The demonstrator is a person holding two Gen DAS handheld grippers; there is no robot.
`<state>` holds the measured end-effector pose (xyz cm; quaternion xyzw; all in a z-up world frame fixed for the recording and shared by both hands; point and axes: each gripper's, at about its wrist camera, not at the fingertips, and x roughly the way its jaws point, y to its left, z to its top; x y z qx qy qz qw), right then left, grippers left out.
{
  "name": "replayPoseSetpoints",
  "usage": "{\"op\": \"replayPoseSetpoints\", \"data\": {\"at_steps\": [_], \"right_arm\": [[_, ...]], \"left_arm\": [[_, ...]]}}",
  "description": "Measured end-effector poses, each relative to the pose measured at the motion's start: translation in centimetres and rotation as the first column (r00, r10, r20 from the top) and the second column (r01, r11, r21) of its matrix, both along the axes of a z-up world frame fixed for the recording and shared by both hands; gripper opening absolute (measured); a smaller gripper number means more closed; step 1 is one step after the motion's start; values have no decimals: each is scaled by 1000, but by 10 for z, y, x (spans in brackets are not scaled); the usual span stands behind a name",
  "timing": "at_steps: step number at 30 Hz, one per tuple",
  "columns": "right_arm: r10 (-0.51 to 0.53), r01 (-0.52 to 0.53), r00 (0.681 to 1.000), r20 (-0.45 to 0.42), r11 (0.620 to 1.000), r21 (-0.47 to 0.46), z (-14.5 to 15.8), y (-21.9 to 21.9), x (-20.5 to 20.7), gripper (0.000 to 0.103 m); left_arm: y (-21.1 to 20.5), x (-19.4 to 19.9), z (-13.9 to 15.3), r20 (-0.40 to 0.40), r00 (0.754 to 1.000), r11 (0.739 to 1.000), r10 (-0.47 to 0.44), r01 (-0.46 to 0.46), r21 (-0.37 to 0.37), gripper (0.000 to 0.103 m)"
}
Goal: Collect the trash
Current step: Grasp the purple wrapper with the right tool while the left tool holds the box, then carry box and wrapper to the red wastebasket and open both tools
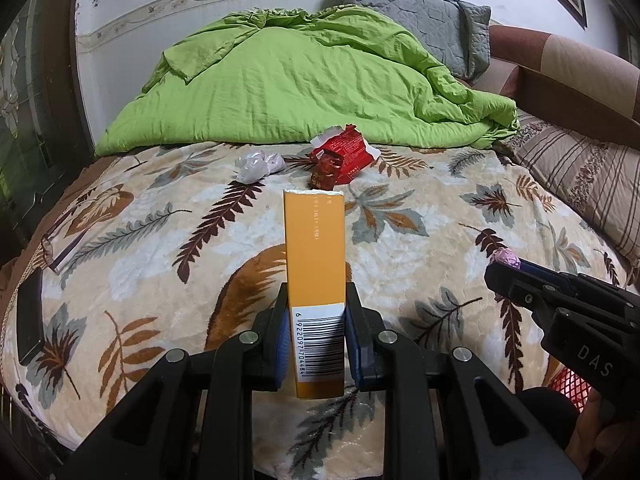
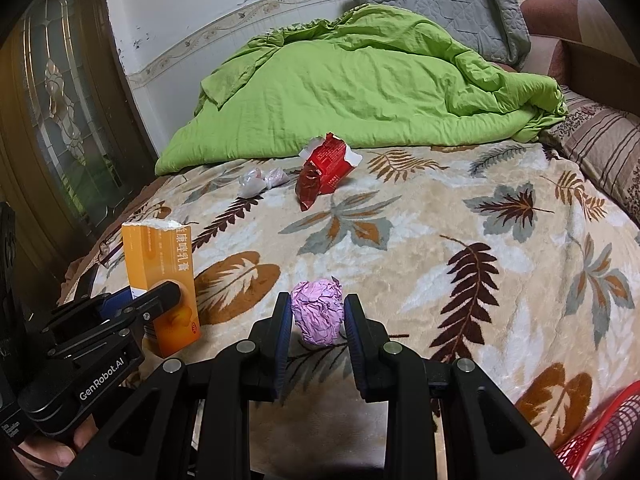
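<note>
My left gripper [image 1: 316, 312] is shut on an orange carton [image 1: 316, 264] with a barcode, held upright above the bed; the same carton [image 2: 160, 276] shows at the left of the right wrist view with the left gripper [image 2: 160, 294] on it. My right gripper [image 2: 318, 312] is shut on a crumpled pink paper ball [image 2: 318, 310]; in the left wrist view that ball [image 1: 507, 258] peeks out at the tip of the right gripper [image 1: 504, 268]. A red snack wrapper [image 1: 340, 156] [image 2: 326, 164] and a crumpled clear plastic wad [image 1: 258, 166] [image 2: 260, 180] lie further back on the leaf-patterned blanket [image 1: 420, 216] [image 2: 440, 220].
A green duvet [image 1: 296, 76] [image 2: 360, 80] is heaped at the back, with a grey pillow [image 1: 432, 24] behind it. A striped cushion [image 1: 580, 176] sits at right. A dark phone [image 1: 30, 316] lies at the bed's left edge. A red mesh basket [image 2: 604, 436] shows at lower right. A door [image 2: 60, 100] stands at left.
</note>
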<state>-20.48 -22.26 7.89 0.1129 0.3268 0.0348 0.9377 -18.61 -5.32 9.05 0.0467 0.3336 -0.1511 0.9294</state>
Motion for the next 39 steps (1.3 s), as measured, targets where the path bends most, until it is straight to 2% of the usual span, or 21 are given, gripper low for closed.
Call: {"op": "replayPoseSetpoints", "data": {"at_steps": [17,26,30,39], "right_arm": [[-12,12,1000,-6,1000,18,0,-3,-3,29],[-31,32,999,-13,998,47,4,-11,-14,29],[-49,50,999,-15,997,65,7,-20,-21,29],[-124,122,992,14,987,105,28,-57,-56,29]], "left_arm": [[-3,-1,1,0,1000,1000,3,-3,2,22],[-12,-8,-1,-6,1000,1000,-28,28,8,22],[-20,-8,3,-8,998,998,-58,59,8,22],[-51,-26,23,12,978,978,-209,209,-24,22]]}}
